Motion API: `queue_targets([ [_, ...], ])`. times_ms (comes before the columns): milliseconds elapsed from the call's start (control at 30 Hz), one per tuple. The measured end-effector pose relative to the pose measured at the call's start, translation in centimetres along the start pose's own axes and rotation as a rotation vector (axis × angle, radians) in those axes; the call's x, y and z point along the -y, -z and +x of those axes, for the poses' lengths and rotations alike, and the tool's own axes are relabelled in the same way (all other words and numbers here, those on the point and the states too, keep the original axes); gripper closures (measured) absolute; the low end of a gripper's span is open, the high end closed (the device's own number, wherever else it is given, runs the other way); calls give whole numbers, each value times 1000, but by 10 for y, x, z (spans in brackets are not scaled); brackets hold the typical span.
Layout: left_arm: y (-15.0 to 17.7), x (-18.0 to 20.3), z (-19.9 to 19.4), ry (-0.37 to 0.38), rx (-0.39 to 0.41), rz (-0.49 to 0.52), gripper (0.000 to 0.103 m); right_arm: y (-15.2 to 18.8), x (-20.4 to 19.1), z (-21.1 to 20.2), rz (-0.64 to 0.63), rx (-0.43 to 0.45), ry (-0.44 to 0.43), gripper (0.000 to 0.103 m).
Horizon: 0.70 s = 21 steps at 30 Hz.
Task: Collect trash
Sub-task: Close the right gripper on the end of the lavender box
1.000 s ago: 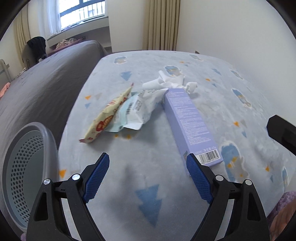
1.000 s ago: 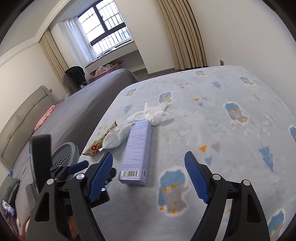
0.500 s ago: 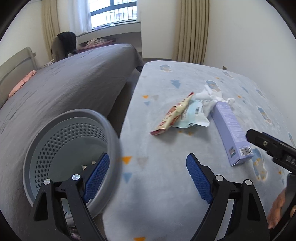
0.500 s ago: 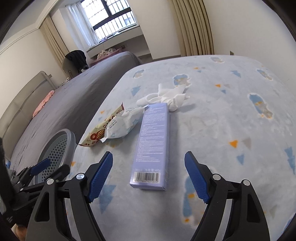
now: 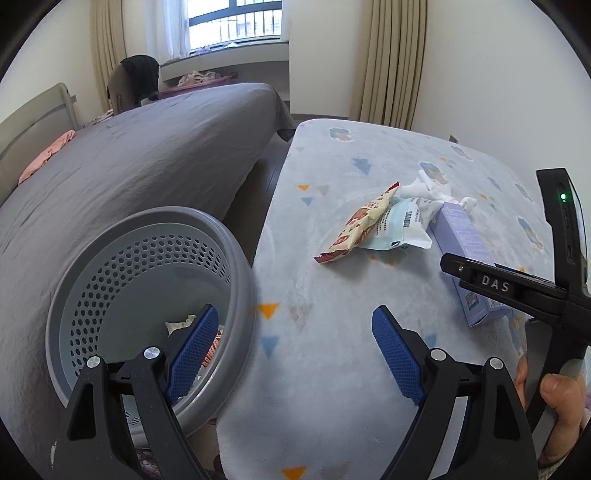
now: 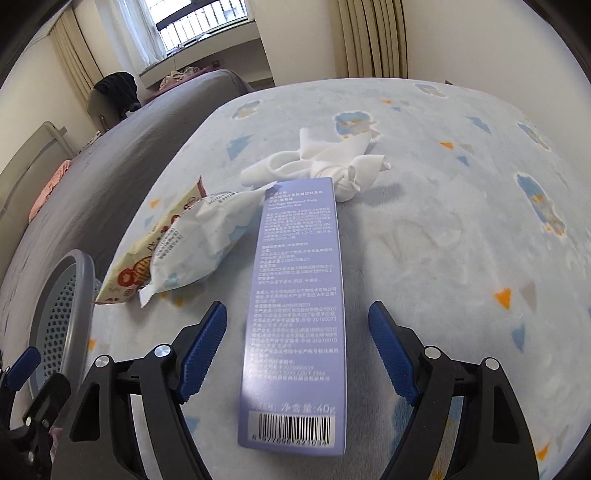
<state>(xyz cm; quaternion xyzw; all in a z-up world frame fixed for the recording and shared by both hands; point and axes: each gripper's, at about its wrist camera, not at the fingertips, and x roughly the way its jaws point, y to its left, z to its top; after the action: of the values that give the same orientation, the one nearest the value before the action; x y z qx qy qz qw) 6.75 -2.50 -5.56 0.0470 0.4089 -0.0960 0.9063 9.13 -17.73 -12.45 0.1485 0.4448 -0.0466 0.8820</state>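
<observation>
- The right claw (image 6: 295,350) is spread wide, straddling the near end of the purple box (image 6: 299,295) lying on the bed (image 6: 443,240).
- The left claw (image 5: 291,350) gapes empty at the grey basket (image 5: 236,258) rim.
- Risk: closing on the soft blanket could let the slick carton skid or tilt out.

A wide bed with a plain grey cover (image 5: 140,162) fills the left. Far off, beige pleated curtains (image 5: 391,62) flank a barred window (image 5: 236,18).
</observation>
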Motion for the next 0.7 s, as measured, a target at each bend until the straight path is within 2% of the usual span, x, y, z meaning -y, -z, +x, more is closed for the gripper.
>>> queue_targets([
  [100,0,5,2,2,-5,9,20,-1,0,1,-1,3,8,33],
  [233,0,10,3,1,-6,20,19,0,0,-2,-7,5,16,57],
  [700,-14,14,15,-6,-19,11,19,14,25,-39,51,43,-73,58],
])
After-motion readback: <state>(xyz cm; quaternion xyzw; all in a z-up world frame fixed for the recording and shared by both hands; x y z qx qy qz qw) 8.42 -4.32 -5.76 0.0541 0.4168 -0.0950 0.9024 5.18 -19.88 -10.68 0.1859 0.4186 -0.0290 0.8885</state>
